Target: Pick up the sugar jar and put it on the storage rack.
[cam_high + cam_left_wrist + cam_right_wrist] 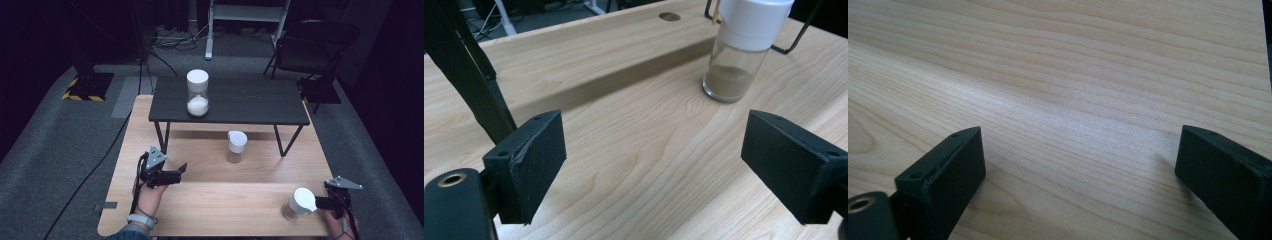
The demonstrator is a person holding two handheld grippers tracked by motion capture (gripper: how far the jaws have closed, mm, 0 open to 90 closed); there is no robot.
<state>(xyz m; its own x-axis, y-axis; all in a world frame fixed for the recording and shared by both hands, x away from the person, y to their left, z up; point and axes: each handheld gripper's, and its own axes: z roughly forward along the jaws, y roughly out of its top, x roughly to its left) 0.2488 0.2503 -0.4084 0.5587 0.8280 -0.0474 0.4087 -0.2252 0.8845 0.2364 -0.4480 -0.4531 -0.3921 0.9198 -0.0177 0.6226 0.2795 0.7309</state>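
Note:
A small glass jar (pixel 236 146) with a white lid stands on the wooden table (pixel 210 200), just in front of a low black shelf (pixel 240 102). In the left gripper view the same jar (pixel 736 60) holds brownish powder and sits ahead and to the right of the jaws. My left gripper (pixel 179 172) (pixel 654 160) is open and empty, left of that jar. A second white-lidded jar (pixel 299 202) stands at the front right, right beside my right gripper (pixel 322 202). The right gripper (pixel 1080 175) is open, with bare wood between its jaws.
A taller jar (pixel 198 93) with white powder stands on the black shelf's left part. A black shelf leg (pixel 464 75) rises close to the left gripper's left. The table's front edge lies near both hands. A chair (pixel 315 42) and cables lie beyond the table.

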